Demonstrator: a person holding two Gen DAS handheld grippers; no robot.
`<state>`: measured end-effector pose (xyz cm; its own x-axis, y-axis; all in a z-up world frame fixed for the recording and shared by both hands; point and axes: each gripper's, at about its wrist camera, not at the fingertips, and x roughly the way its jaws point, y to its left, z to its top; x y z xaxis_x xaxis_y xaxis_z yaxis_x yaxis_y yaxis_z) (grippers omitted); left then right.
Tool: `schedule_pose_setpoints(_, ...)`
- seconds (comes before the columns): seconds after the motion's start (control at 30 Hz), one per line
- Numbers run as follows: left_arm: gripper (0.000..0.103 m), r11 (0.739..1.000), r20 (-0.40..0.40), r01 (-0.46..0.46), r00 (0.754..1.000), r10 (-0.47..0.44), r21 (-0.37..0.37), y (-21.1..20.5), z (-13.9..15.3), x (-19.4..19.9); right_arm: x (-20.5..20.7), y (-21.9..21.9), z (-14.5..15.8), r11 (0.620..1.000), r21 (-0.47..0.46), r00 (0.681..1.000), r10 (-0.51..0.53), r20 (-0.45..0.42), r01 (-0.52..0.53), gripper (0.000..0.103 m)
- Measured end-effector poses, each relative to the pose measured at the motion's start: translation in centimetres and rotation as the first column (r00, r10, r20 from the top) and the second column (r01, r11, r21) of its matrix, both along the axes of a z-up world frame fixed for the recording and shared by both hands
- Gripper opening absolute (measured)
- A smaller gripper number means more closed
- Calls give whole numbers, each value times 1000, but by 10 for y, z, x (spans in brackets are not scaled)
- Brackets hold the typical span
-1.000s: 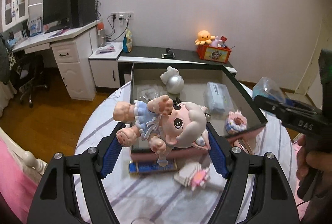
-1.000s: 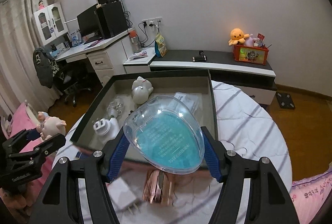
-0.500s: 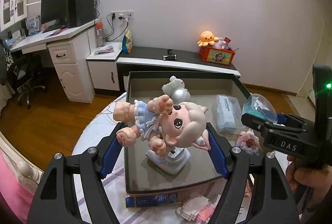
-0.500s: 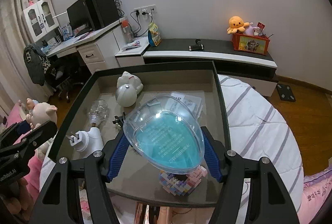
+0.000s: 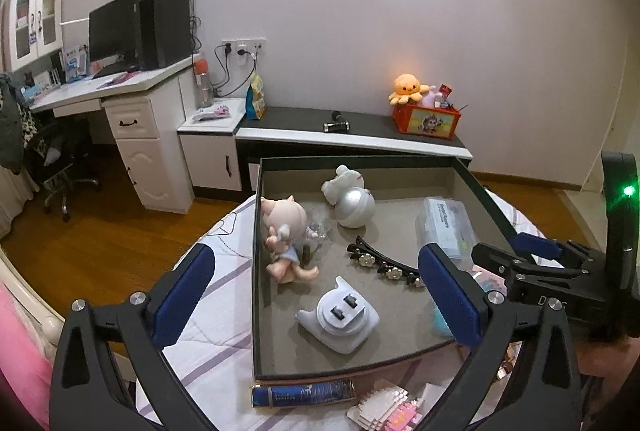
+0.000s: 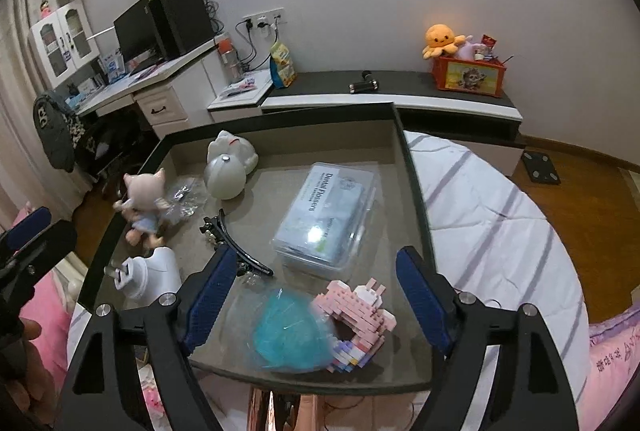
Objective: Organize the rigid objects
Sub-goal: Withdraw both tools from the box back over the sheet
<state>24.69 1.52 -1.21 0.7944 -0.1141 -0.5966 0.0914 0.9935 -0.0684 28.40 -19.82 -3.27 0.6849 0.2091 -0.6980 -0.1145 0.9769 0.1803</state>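
Left wrist view: the left gripper point(image 5: 316, 295) has its jaws spread wide and holds nothing. It hangs over the near end of the dark tray point(image 5: 360, 161), which sits on a round counter point(image 5: 216, 343) with a striped cloth. The pig doll point(image 5: 286, 231) now lies inside the tray at about 10 o'clock, against the left wall. A white plug point(image 5: 340, 317) lies near 6 o'clock. A black hair clip point(image 5: 386, 265) lies in the middle. A silver ball toy point(image 5: 352, 203) sits at 12 o'clock.

Right wrist view: the right gripper point(image 6: 316, 301) also has its jaws spread wide and empty. The blue clear egg case point(image 6: 290, 331) lies in the tray just below them, at 6 o'clock, and looks blurry. It touches the pink block bunny point(image 6: 358, 315) at 5 o'clock. A clear floss box point(image 6: 328, 215) lies behind them, near the right wall.
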Motion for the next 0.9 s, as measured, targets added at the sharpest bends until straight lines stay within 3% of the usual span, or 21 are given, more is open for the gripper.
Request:
schedule_pose_setpoints(0.3,103,1000,14,28,1000,-27,-13,5,11,-42,-53,-3,11,1000,16,999,-6,36,6,83)
schedule_pose_setpoints(0.6,103,999,-45,37,998,-38,-26,6,-13,-91,-104,5,8,1000,12,999,19,36,-19,83)
schedule_pose_setpoints(0.9,103,1000,-53,18,998,-19,-25,4,-25,-129,-148,1,-1,1000,14,1000,10,27,-11,83)
